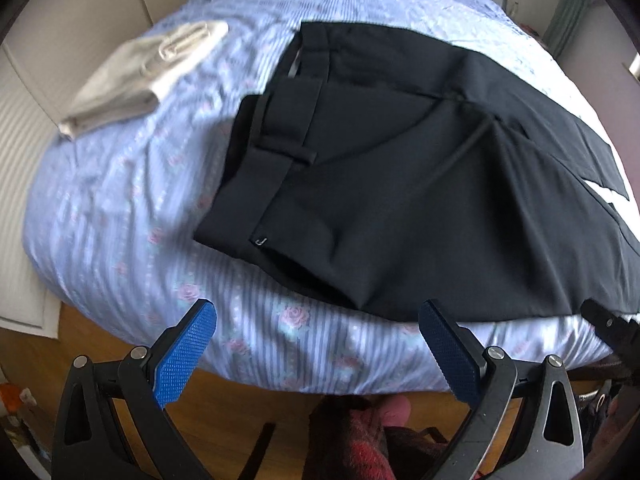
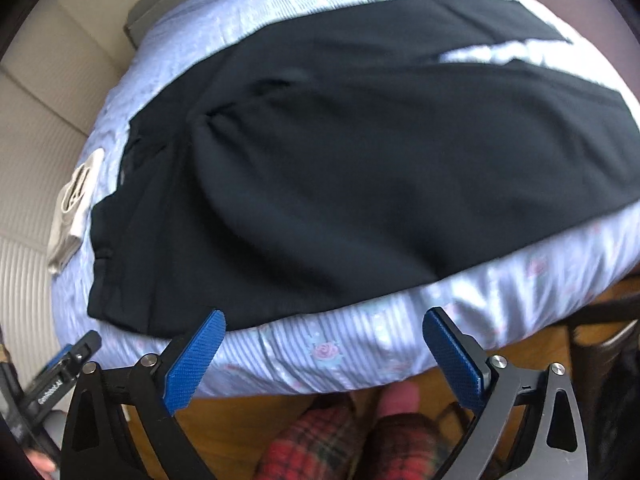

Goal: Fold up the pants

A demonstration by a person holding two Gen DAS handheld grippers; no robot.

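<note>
Black pants (image 1: 400, 184) lie spread on a bed with a light blue striped floral cover (image 1: 132, 208), the waistband with a belt loop and hook to the left and the legs running off to the right. My left gripper (image 1: 318, 320) is open and empty, hovering just off the bed's near edge below the waist area. In the right wrist view the pants (image 2: 360, 168) fill the middle of the bed (image 2: 360, 344). My right gripper (image 2: 324, 326) is open and empty, just in front of the pants' near edge. The two legs part at the far right.
A folded beige garment (image 1: 148, 76) lies on the bed's far left; it also shows in the right wrist view (image 2: 74, 204). Wooden floor (image 1: 240, 408) and the person's red plaid trousers (image 2: 340, 440) are below. A cream wardrobe (image 1: 72, 20) stands behind the bed.
</note>
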